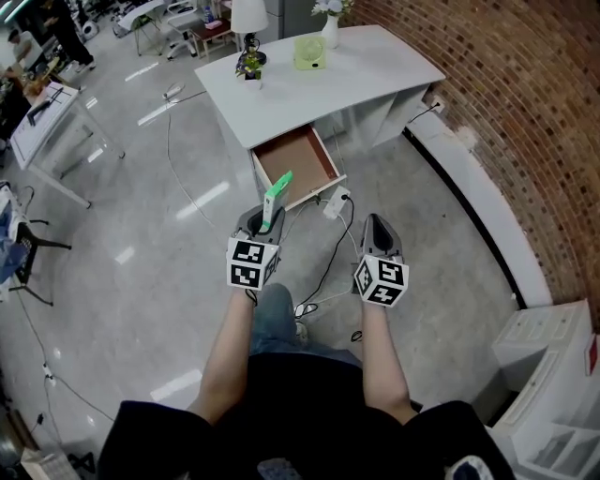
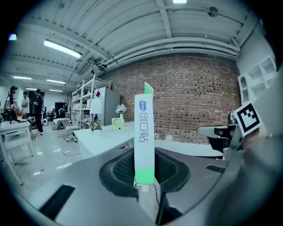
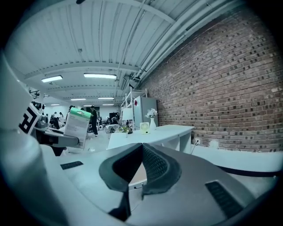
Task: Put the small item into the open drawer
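Observation:
A slim white and green packet (image 1: 276,199) stands upright between the jaws of my left gripper (image 1: 262,223), which is shut on it. In the left gripper view the packet (image 2: 144,137) rises from the pads with blue print on its face. The open drawer (image 1: 298,163) sticks out from the white desk (image 1: 319,77) just ahead of the packet, its brown bottom bare. My right gripper (image 1: 376,230) hangs beside the left one, jaws shut with nothing between them (image 3: 139,160). The right gripper view also catches the packet (image 3: 77,126) at its left.
On the desk stand a lamp (image 1: 248,23), a small plant (image 1: 249,66), a pale green fan (image 1: 309,52) and a vase of flowers (image 1: 330,21). A white power strip with cables (image 1: 336,202) lies on the floor below the drawer. A brick wall (image 1: 506,112) runs along the right.

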Demonstrator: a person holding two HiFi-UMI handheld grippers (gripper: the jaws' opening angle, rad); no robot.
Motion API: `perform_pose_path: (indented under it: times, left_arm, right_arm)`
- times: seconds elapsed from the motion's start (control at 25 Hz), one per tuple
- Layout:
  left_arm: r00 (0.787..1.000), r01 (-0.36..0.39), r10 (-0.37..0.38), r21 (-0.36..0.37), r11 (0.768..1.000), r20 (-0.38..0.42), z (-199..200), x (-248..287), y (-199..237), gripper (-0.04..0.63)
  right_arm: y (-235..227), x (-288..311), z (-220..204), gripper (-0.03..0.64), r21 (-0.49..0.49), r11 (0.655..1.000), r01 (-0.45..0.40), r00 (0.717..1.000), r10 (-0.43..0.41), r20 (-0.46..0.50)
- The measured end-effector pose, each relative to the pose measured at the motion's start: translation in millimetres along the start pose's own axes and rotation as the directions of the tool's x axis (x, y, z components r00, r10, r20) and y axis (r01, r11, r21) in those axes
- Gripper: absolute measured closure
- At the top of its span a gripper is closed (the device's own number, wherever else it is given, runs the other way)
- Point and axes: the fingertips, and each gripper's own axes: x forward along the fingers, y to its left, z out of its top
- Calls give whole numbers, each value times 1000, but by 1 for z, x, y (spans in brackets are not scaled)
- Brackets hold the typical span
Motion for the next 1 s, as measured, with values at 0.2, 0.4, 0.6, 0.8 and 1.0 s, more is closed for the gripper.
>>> perform_pose_path:
  times: [0.2, 0.4, 0.6, 0.8, 1.0]
  left_arm:
    - [1000, -9, 9, -7, 1000, 3, 5, 6, -3, 512]
    - [1000, -9, 9, -3, 1000, -3, 6, 19, -3, 512]
    - [1000, -16, 16, -30, 999, 0, 7, 33, 1, 512]
    - [1000, -15, 14, -34, 999, -15, 2, 58, 7, 512]
    - [1000, -28, 27, -45, 999, -10, 11, 102, 22, 512]
  right_arm:
    - [-6, 5, -2, 617, 7, 1000, -14, 1000, 14, -8]
    - [-15, 17, -2, 617, 8, 1000, -16, 1000, 16, -9]
    - [-21, 31, -1, 617, -1, 1000, -23, 1000, 23, -15]
    - [-26, 52, -6, 617, -12, 999, -30, 999, 30, -36]
    - [-41, 88, -8, 617, -26, 999, -42, 998, 41, -53]
